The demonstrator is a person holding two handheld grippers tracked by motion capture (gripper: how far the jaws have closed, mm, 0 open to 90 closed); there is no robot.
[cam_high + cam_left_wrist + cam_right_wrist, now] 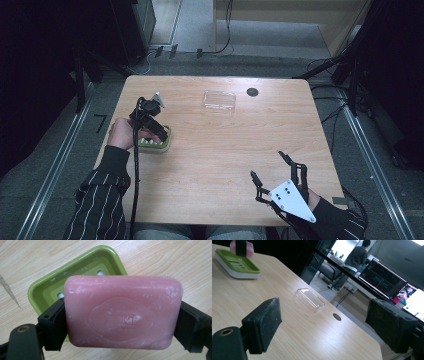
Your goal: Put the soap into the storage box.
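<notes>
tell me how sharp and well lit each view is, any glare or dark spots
High view: table evenly lit, surroundings nearly black, clear lid faintly glinting. Left gripper view: soap sharp and softly lit, green dish behind slightly soft. Right gripper view: near tongs blurred, bright monitors against a dark room.

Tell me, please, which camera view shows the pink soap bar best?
The left gripper view: the pink soap bar is close, clamped between the left gripper's pads above the green soap dish. In the right gripper view it is small and far off. In the high view the gripper and hand cover it.
</notes>
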